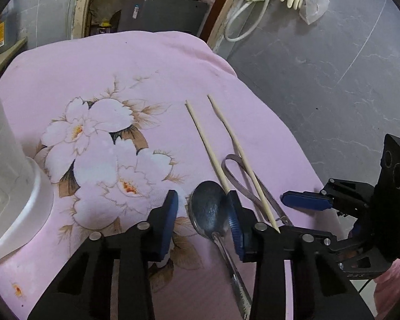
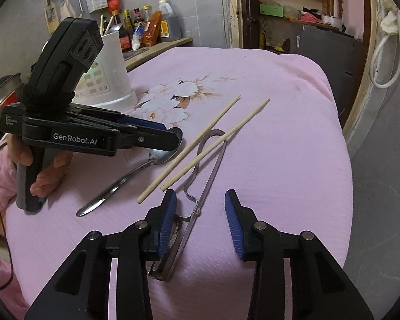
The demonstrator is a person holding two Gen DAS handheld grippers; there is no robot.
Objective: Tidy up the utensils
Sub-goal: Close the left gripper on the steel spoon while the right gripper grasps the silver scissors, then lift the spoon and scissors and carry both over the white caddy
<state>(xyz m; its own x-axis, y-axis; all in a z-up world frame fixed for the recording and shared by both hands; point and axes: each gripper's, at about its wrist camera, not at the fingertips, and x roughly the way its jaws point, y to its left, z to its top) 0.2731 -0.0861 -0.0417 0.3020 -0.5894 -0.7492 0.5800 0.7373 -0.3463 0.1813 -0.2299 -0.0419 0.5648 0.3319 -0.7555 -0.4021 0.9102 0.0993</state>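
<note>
A steel spoon (image 1: 210,210) lies on the pink flowered cloth (image 1: 136,74), bowl pointing away. My left gripper (image 1: 203,208) is open, its jaws standing either side of the spoon's bowl. Two wooden chopsticks (image 1: 213,149) lie to the right, one across metal tongs (image 1: 242,181). In the right wrist view the spoon (image 2: 125,178), chopsticks (image 2: 200,146) and tongs (image 2: 208,165) lie ahead. My right gripper (image 2: 200,213) is open over the tongs' near end, holding nothing. The left gripper (image 2: 173,138) shows there over the spoon's bowl.
A white slotted utensil holder (image 2: 106,74) stands at the cloth's left rear, also at the left edge of the left wrist view (image 1: 18,181). Bottles (image 2: 146,26) line a shelf behind it. The cloth drops off to grey floor (image 1: 333,80) on the right.
</note>
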